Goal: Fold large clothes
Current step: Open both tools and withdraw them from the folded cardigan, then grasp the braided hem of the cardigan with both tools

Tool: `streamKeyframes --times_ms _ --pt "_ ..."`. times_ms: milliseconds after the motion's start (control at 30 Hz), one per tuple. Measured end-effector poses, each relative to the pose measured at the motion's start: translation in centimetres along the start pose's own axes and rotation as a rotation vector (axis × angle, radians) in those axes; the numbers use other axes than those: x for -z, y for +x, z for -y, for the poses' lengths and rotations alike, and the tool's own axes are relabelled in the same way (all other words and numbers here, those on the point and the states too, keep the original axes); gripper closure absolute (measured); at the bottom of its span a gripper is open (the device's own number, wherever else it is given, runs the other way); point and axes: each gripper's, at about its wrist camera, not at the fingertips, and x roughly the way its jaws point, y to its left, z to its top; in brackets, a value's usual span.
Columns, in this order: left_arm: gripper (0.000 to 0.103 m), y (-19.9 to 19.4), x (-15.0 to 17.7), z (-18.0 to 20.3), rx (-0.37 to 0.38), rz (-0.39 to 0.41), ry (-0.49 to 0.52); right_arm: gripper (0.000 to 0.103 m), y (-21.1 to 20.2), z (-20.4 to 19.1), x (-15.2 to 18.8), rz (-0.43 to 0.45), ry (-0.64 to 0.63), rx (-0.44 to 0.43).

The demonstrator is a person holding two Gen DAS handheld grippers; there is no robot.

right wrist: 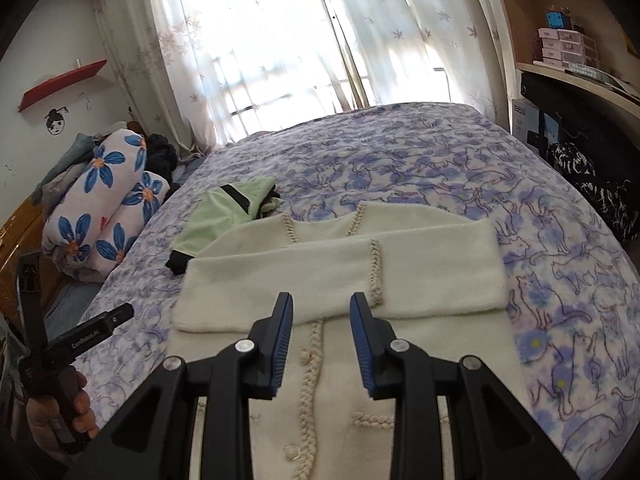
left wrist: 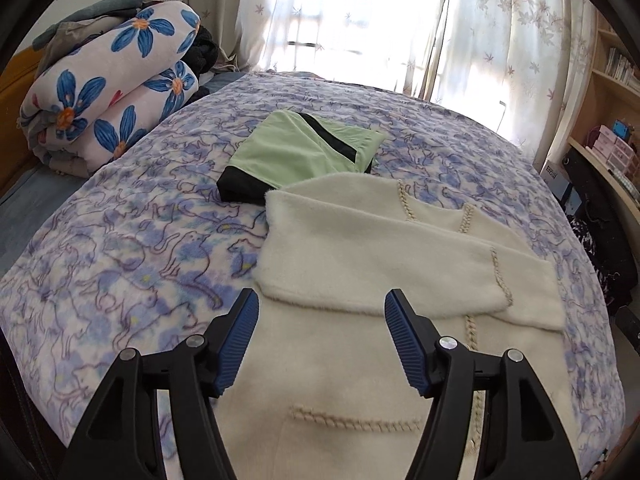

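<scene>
At the far left of the right wrist view we see a hand (right wrist: 60,412) gripping the handle of the other tool, whose black bar (right wrist: 96,330) carries white lettering too small for us to read with certainty. Beyond it a rolled quilt (left wrist: 108,92) with blue flowers lies at the bed's left edge, under a small doodled face (right wrist: 56,122) on the wall. Our left gripper (left wrist: 322,300) hangs above the cream cardigan (left wrist: 360,264) with its jaws set wide and nothing between them. The cardigan lies flat on the cat-print bedspread (left wrist: 120,248), both sleeves folded across the chest, buttoned front and braided trim facing up. Just behind it, touching its collar end, sits a folded green and black garment (left wrist: 296,156). Our right gripper (right wrist: 322,300) hovers over the cardigan's middle, jaws parted more narrowly and also empty. At right, shelves (right wrist: 568,48) hold pink boxes; a carton (left wrist: 554,170) below bears print we cannot make out.
</scene>
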Motion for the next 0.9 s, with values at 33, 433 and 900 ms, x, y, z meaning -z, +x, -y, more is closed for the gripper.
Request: streamKeyframes --times_ms 33,433,900 --pt "0.037 -0.7 0.4 0.0 0.000 0.000 0.000 0.074 -0.7 -0.5 0.3 0.006 -0.008 -0.006" --pt "0.030 -5.4 7.0 -0.9 -0.055 -0.006 0.057 0.074 -5.7 -0.4 6.1 0.017 -0.068 0.029" --pt "0.029 -4.3 14.3 -5.4 -0.088 -0.139 0.037 0.052 -8.0 4.4 12.7 -0.052 -0.015 0.121"
